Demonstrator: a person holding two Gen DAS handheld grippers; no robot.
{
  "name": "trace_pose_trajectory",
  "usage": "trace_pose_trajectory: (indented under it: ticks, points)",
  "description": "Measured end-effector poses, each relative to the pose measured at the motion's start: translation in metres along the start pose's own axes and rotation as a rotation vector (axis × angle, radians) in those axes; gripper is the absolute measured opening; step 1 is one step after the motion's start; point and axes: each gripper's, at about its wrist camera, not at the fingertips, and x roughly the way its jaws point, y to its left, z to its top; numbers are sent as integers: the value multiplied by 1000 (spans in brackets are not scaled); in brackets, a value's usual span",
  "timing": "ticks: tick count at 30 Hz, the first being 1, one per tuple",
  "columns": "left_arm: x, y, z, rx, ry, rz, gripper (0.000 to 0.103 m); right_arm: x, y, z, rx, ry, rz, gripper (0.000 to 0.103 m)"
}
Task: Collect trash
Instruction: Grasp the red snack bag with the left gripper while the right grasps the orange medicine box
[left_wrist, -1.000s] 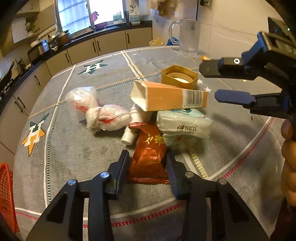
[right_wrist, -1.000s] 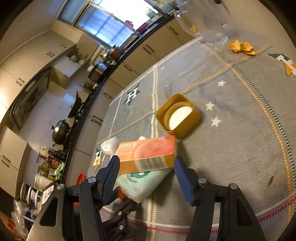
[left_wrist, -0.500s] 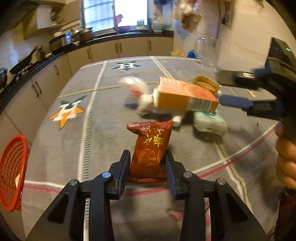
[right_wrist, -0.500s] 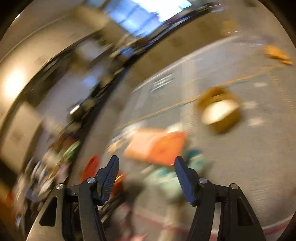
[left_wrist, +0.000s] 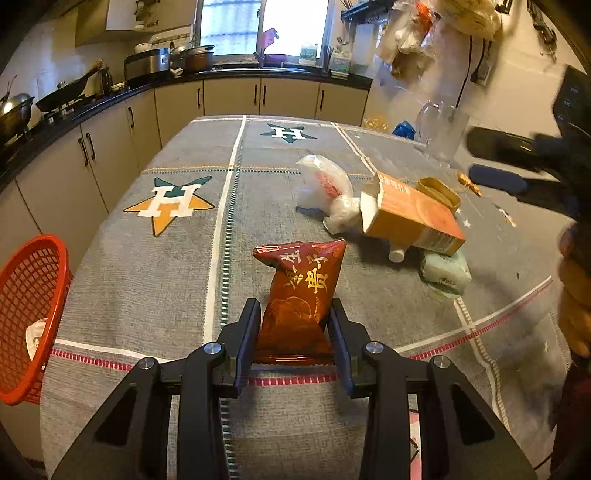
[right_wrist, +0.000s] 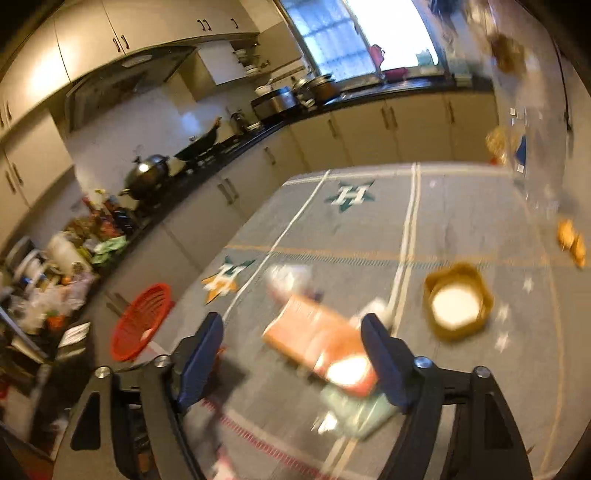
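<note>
We hold the red snack bag (left_wrist: 301, 295) clamped in our left gripper (left_wrist: 294, 341), right of the orange basket (left_wrist: 31, 314); next we carry it there. Our right gripper (right_wrist: 293, 354) gapes wide, empty.

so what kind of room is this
A home kitchen, most likely. Cabinets run under a dark countertop below a window, with a wok and pots on it. The left gripper holds a red snack packet over a cloth-covered table.
</note>
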Motion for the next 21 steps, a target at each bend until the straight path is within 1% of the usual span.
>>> trace_pose_trajectory:
  ticks: [2, 5, 6, 7, 9, 11, 13, 14, 15, 16, 19, 21]
  points:
    - [0, 1, 0, -4, 1, 0, 36, 19, -8, 9, 12, 25, 6, 84]
    - [0, 2, -1, -8, 5, -5, 36, 45, -28, 5, 69, 96, 59, 84]
    - [0, 1, -1, -6, 7, -5, 36, 50, -34, 1, 87, 119, 93, 84]
    - [2, 0, -2, -3, 14, -8, 36, 53, -40, -3, 109, 152, 156, 84]
    - [4, -1, -1, -1, 24, -9, 36, 54, -41, -8, 104, 199, 233, 84]
    - [3, -1, -1, -3, 19, -5, 36, 49, -38, -11, 58, 215, 255, 85]
    - [3, -1, -1, -4, 16, 1, 36, 44, -29, -17, -7, 229, 244, 88]
    - [3, -2, -1, -3, 17, 5, 36, 42, -21, -21, -57, 237, 214, 88]
    - [3, -1, -1, -3, 18, 7, 36, 42, -14, -24, -100, 241, 179, 88]
    - [3, -1, -1, -2, 18, 10, 36, 42, -4, -30, -169, 253, 123, 88]
    - [3, -1, -1, -2, 17, 22, 36, 44, 16, -46, -308, 269, 15, 88]
    - [4, -2, -1, -1, 20, 24, 36, 46, 22, -54, -369, 273, -40, 88]
